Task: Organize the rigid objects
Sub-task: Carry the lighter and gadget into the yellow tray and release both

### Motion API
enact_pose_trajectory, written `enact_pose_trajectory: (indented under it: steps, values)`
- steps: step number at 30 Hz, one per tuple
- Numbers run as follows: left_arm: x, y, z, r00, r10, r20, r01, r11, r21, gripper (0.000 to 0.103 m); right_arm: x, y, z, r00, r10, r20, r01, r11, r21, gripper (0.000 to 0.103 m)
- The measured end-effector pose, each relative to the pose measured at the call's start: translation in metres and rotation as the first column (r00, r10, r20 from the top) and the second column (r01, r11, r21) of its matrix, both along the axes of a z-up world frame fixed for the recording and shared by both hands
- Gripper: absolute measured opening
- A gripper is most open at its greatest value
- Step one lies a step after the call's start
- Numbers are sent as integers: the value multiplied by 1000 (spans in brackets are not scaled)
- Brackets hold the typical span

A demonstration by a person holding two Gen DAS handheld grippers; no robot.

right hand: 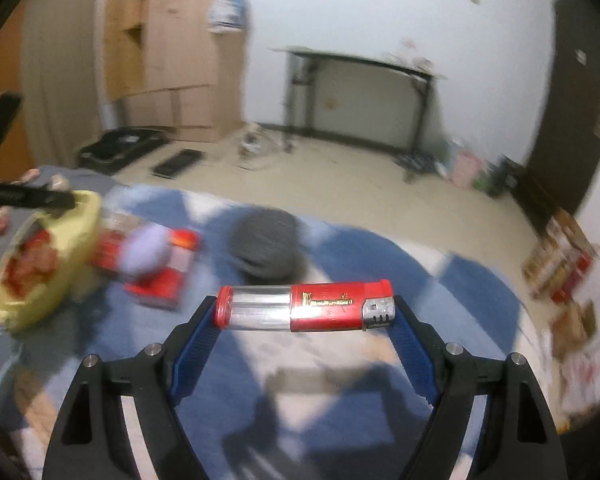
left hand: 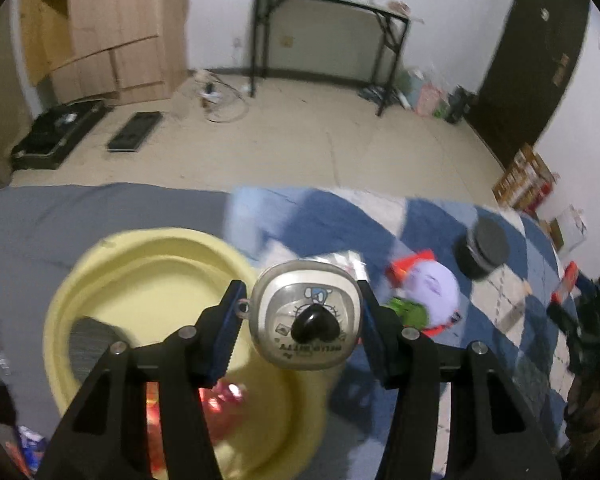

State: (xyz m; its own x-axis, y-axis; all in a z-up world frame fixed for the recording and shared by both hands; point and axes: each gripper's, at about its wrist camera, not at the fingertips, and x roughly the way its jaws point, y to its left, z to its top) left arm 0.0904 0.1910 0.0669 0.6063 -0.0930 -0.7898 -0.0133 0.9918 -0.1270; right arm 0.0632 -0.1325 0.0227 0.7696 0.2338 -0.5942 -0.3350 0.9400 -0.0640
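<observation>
Left hand-held gripper (left hand: 302,316) pinching what looks like a timer (left hand: 305,316); right hand-held gripper (right hand: 306,312) clamped on lighter (right hand: 306,307).

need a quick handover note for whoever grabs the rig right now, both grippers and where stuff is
Left gripper: shut on the small grey Hello Kitty timer, held at the right rim of the yellow basin, not yet dropped.
Right gripper: shut on the red lighter, gripped end to end, lifted over the blue checked blanket.
Done: red packets already lie in the basin.
Left: release the timer and then the lighter into the basin. Still on the blanket: black round jar, lilac round object and red box. Both views are blurred, so check the small items.
</observation>
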Motion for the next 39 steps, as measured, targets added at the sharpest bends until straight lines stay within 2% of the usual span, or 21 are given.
enact_pose_trajectory:
  steps: [3,6,12,16,19,25,29,32,34,36,37,39]
  values:
    - [-9,44,12,996,83,22,-82,997,-9,56,-10,45,18,994,113,8,-113,993,24,82]
    - [-25,79,12,989,147,25,-146,989,-13,56,-22,100,29,972,235,19,-235,972,27,82]
    - [-43,126,-15,973,227,-26,-228,974,-16,56,-30,211,23,909,415,-30,-414,909,34,82]
    - [-40,144,-36,966,253,-48,-256,964,-68,56,-26,254,14,881,468,-64,-468,883,17,82]
    - [-34,148,-52,964,259,-64,-263,963,-65,56,-17,282,1,865,492,-101,-495,869,-3,82]
    - [-27,163,-77,954,284,-96,-293,951,-101,56,13,320,-27,852,504,-145,-513,858,-33,82]
    - [-28,169,-83,955,286,-79,-295,945,-145,56,15,337,-39,842,520,-147,-534,841,-85,82]
    - [-27,170,-82,955,286,-76,-294,945,-143,56,16,343,-39,839,526,-138,-538,841,-61,82]
    - [-27,168,-78,954,291,-69,-298,945,-138,65,16,345,-39,836,533,-132,-543,838,-55,83]
    - [-30,168,-69,951,306,-46,-310,941,-134,98,15,344,-37,829,543,-133,-552,833,-42,93]
    - [-31,167,-62,948,316,-21,-316,938,-139,102,13,339,-36,831,542,-129,-550,835,-34,102]
    - [-31,164,-44,946,323,17,-317,937,-146,103,10,328,-29,832,544,-107,-547,837,-5,103]
